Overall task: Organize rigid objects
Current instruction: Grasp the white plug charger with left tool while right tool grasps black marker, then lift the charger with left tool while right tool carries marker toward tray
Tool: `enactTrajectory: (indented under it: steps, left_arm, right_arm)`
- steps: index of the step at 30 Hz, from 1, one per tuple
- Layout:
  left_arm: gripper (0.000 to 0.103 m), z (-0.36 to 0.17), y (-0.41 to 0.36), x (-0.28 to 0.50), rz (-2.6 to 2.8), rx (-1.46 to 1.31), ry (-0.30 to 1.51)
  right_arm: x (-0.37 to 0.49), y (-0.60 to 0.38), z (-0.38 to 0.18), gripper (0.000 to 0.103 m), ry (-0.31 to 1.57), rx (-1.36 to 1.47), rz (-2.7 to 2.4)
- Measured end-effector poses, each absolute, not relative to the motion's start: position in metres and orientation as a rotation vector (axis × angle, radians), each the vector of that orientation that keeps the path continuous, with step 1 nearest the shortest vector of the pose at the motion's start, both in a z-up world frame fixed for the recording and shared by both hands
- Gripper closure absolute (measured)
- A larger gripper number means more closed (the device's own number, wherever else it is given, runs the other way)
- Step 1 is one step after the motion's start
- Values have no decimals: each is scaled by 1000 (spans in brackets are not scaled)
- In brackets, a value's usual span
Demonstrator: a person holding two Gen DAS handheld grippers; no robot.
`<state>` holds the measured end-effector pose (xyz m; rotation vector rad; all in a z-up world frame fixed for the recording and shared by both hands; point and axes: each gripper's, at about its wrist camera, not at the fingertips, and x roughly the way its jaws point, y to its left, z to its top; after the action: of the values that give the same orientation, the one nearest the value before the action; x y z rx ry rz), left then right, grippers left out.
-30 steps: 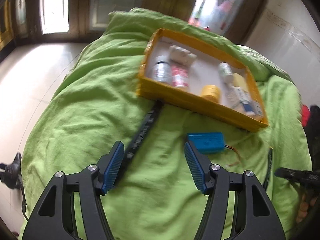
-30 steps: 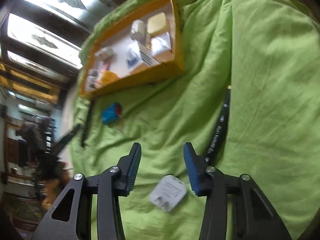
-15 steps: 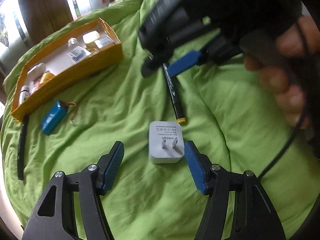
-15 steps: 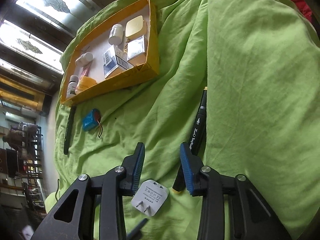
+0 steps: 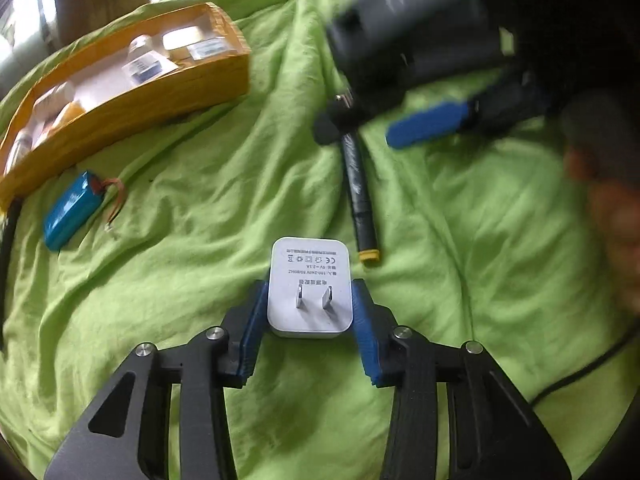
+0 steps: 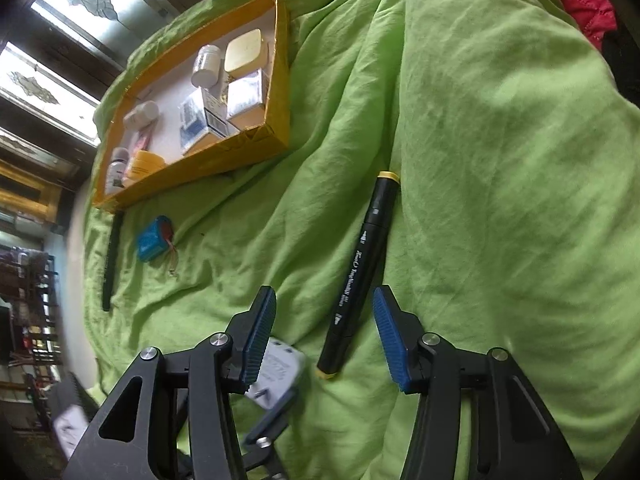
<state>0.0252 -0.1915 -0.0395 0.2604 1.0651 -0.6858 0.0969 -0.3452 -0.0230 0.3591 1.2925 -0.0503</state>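
A: What was seen at the far left of the green bedcover [image 5: 248, 184]?

B: A black strip [image 6: 111, 258] was laid along the cloth's left edge, just below the corner of the yellow box [image 6: 256, 142]. Bottles, a round yellow tin and small cartons were held inside that box. A blue battery pack [image 5: 72, 209] with red leads was found on the cloth just in front of the box's near wall, apart from it.

A: And the left gripper [image 5: 310, 308]?

B: Its jaws had just been closing, and the white plug adapter [image 5: 310, 290] was gripped between the blue pads, prongs facing up. The adapter was seen low on the cloth, still resting on it as far as could be told.

A: What lay to the right of that?

B: A black marker [image 6: 360, 276] with yellow end caps was seen lying on the cover, its near tip just beside the adapter's upper right corner without touching it.

A: Was the marker held by the right gripper [image 6: 324, 330]?

B: No. Its jaws had just been opening and were spread apart, with the marker's lower part lying between the pads, pressed by neither. From the left wrist view that gripper was blurred, and part of a hand [image 5: 616, 216] was made out at the right edge. A red cloth [image 6: 584, 4] was visible at the far right.
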Motion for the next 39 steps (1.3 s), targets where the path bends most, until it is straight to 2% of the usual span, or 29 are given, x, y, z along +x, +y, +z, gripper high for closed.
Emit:
enactTrajectory:
  steps: [5, 6, 7, 10, 15, 23, 39]
  left_arm:
    - [64, -32, -167, 38, -648, 166, 1052]
    - [64, -30, -163, 42, -636, 140, 1047]
    - [64, -28, -156, 46, -617, 112, 1043]
    - [64, -28, -140, 60, -577, 38, 1057]
    - [63, -35, -135, 71, -543, 31, 1081]
    - [63, -41, -144, 77, -533, 71, 1092]
    - [66, -21, -114, 68, -475, -56, 986]
  right_arm:
    - [112, -342, -53, 60, 1347, 304, -87]
    - [114, -341, -58, 65, 1358, 297, -87]
    - [114, -341, -61, 75, 1355, 307, -73]
    - [109, -332, -54, 89, 1310, 322, 19]
    - [102, -304, -52, 90, 1327, 261, 158]
    - [101, -310, -65, 90, 1368, 296, 147]
    - [96, -296, -48, 90, 1272, 241, 170]
